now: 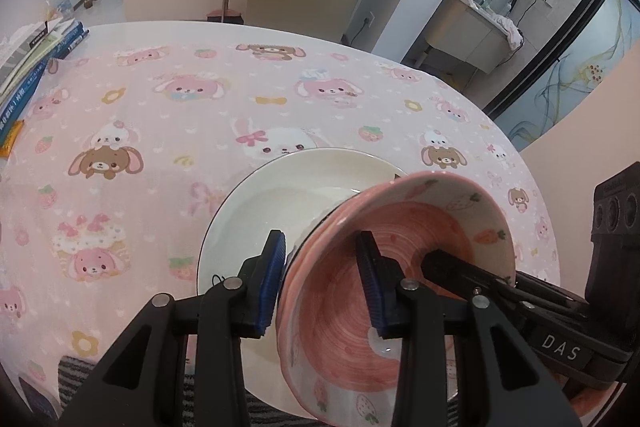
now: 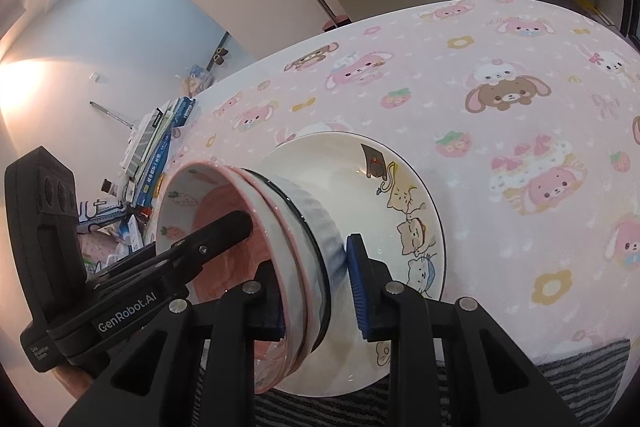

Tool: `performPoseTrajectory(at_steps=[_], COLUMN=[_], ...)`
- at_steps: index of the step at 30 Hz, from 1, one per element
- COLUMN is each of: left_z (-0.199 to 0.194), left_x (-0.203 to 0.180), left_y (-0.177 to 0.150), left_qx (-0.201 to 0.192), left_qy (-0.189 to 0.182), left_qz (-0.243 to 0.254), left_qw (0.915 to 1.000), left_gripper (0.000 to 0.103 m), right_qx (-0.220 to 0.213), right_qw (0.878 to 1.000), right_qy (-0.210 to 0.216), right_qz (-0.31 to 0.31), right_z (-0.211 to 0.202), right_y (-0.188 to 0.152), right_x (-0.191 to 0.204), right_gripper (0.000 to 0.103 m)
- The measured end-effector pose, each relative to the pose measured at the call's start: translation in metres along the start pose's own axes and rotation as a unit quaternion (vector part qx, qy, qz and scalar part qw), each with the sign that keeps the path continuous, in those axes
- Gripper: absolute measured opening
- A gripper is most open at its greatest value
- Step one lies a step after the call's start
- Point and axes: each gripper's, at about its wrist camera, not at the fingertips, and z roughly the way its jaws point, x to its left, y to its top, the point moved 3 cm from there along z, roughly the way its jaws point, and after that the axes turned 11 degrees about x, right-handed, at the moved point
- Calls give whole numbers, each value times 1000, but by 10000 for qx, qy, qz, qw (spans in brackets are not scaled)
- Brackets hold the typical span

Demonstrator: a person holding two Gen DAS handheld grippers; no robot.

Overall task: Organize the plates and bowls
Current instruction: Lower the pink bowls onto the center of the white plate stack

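A stack of bowls stands on a white plate (image 1: 256, 219) with cat drawings (image 2: 384, 187) on the pink tablecloth. The top bowl is pink with strawberries and carrots (image 1: 404, 239) (image 2: 208, 211); a grey-white ribbed bowl (image 2: 320, 231) sits under it. My left gripper (image 1: 326, 283) straddles the stack's rim, one finger inside the pink bowl, one outside; the jaws stand apart from the wall. My right gripper (image 2: 316, 291) straddles the opposite rim the same way, with a gap showing at the outer pad (image 2: 358, 283).
A pile of books (image 1: 36, 67) (image 2: 160, 143) lies at the table's far left edge. The pink cartoon tablecloth (image 1: 200, 107) covers the round table. A striped cloth (image 2: 580, 371) lies at the near edge. Cabinets and a broom stand behind.
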Motion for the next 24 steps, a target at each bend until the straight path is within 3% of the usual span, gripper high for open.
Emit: performPoseTrajectory(at_steps=[19,24], left_z=[13,13], left_x=[2,5], left_y=[11,10], left_qx=[-125,-162], left_qy=[212,125], left_qz=[62,86], left_qw=[9997,9998], left_gripper=[32,32], right_qx=[97,81], right_qw=[9999,9999], right_qy=[-75,-8], right_qz=[-46,-85], right_z=[17,18], right_y=[18,19], right_x=[-6,-7], right_gripper=[29,29])
